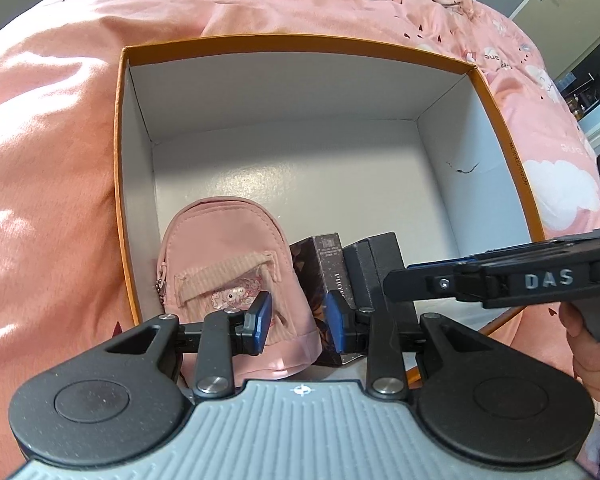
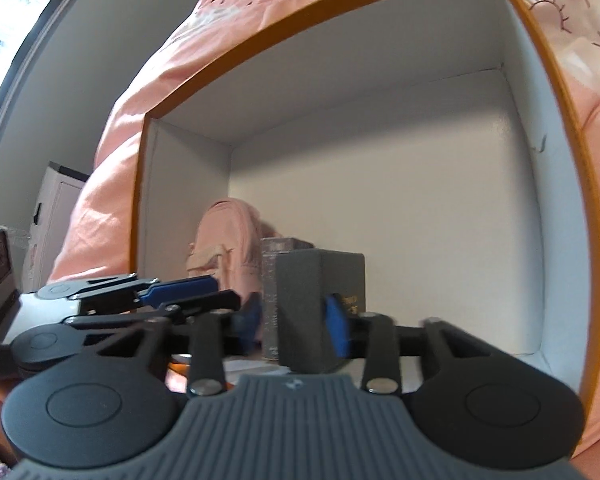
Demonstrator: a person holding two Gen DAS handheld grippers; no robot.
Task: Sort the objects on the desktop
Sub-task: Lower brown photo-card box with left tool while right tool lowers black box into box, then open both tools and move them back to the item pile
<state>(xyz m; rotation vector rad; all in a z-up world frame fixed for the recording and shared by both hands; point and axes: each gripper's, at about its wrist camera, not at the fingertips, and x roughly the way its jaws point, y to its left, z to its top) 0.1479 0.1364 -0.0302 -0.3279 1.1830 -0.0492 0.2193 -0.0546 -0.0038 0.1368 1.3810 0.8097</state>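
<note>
An orange box (image 1: 120,184) with white inner walls lies on pink bedding. At its near left corner stand a pink mini backpack (image 1: 224,248), a dark speckled carton (image 1: 324,264) and a dark grey box (image 1: 376,264) side by side. My left gripper (image 1: 298,322) hovers open over the backpack's right edge and the carton, with its pads touching neither. My right gripper (image 2: 294,320) straddles the dark grey box (image 2: 320,300). Its right pad lies at the box's side, while a sliver of the speckled carton (image 2: 269,280) shows between the left pad and the box.
Pink printed bedding (image 1: 60,140) surrounds the box on all sides. The back and right of the box floor (image 1: 340,168) are bare. A hand (image 1: 592,352) holds the right gripper's handle. A white cabinet (image 2: 56,220) and a window stand at the left of the right wrist view.
</note>
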